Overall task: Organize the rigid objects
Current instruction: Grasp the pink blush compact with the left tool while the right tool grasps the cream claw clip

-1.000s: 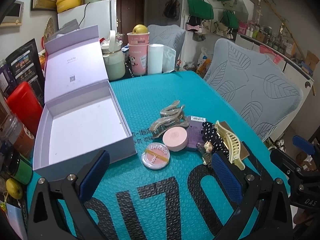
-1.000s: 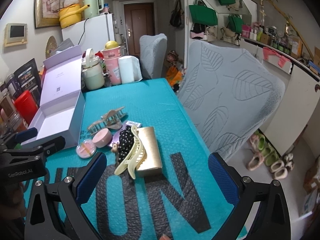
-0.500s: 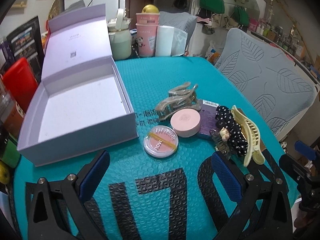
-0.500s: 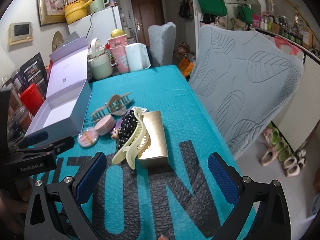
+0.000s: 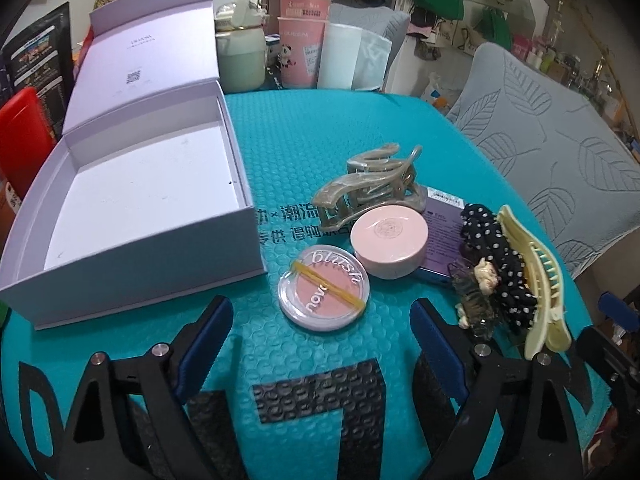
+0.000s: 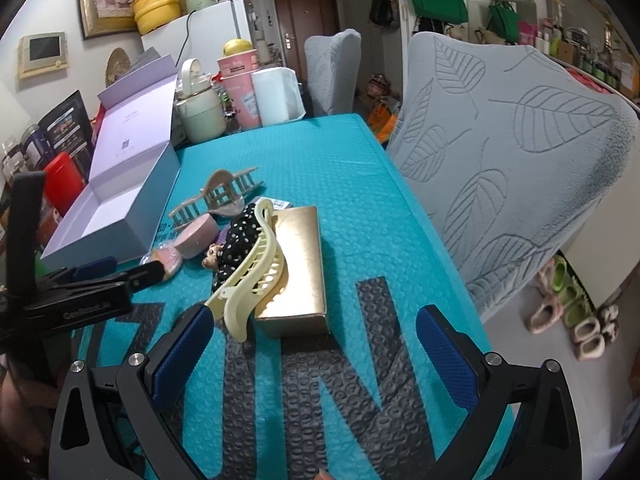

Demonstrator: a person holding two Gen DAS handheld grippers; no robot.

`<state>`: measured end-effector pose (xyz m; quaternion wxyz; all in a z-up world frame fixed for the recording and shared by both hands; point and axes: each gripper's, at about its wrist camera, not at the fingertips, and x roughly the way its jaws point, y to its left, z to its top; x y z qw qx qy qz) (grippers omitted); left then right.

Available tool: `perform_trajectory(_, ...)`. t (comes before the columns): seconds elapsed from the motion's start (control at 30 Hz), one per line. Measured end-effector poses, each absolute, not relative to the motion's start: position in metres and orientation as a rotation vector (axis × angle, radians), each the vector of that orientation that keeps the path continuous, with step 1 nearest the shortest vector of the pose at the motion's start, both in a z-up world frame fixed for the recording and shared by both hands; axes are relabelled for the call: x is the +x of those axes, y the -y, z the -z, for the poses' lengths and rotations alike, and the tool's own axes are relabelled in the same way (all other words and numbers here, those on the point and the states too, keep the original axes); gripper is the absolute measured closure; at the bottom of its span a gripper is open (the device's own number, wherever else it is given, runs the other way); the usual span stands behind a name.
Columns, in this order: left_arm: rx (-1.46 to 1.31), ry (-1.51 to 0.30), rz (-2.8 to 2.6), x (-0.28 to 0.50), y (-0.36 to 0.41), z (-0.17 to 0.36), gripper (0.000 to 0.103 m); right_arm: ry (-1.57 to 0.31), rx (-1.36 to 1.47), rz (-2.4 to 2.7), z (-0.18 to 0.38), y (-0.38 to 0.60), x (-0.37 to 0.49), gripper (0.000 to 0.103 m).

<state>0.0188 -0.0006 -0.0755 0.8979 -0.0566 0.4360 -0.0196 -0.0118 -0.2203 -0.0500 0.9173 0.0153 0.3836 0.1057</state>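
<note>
The teal bubble-textured table mat (image 5: 328,128) is carrying everything in play. Against its left edge the lavender gift box (image 5: 132,200) is standing with its hinged lid up and its white interior holding nothing, so no item has yet been sorted into it.

Right of the box the loose pile is lying together: the gold rectangular box (image 6: 300,264) at the right, the cream claw clip (image 5: 532,276) leaning across the black polka-dot hair accessory (image 5: 496,248), the beige claw clip (image 5: 372,188) behind, the purple card (image 5: 440,240) beneath, the pink round compact (image 5: 390,240) resting partly on that card, and nearest the box the clear-lidded blush compact (image 5: 324,290), banded with a yellow elastic.

Over the last second both wrist views have been closing in on this pile. The left gripper (image 5: 320,340) is now sitting lower and nearer, its blue pads wide apart and empty, with the blush compact just ahead of the gap between them. The right gripper (image 6: 308,344) is likewise spread and holding nothing, its left pad close beside the tail of the cream claw clip and the gold box just ahead.

Judged from this approach, the first pick-ups are being lined up: probably the blush compact on the left, the cream clip or gold box on the right.
</note>
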Motion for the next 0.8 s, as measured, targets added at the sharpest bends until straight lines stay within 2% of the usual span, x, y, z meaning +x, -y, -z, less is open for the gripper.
perform_trajectory(0.1,-0.110,-0.911,0.042,0.026,0.002,0.079,0.018,-0.779,0.025,-0.234,0.049,0.219,-0.010,0.000)
perform_trajectory(0.27,-0.105,-0.950,0.057,0.039,0.005,0.089,0.019,-0.765,0.030,-0.273,0.047,0.214,-0.005,0.000)
perform_trajectory(0.43,-0.048,-0.942,0.029,0.045,0.011,0.092,0.019,-0.763,0.016,-0.301,0.047,0.206,0.002,0.007)
perform_trajectory(0.57,-0.009,-0.913,0.037,0.043,0.016,0.092,0.035,-0.766,0.022,-0.337,0.047,0.200,0.007,0.012)
perform_trajectory(0.7,0.014,-0.907,0.063,0.040,0.017,0.090,0.049,-0.788,0.049,-0.355,0.052,0.198,0.015,0.024)
perform_trajectory(0.8,0.003,-0.914,0.075,0.039,0.014,0.090,0.050,-0.796,0.055,-0.349,0.054,0.196,0.018,0.033)
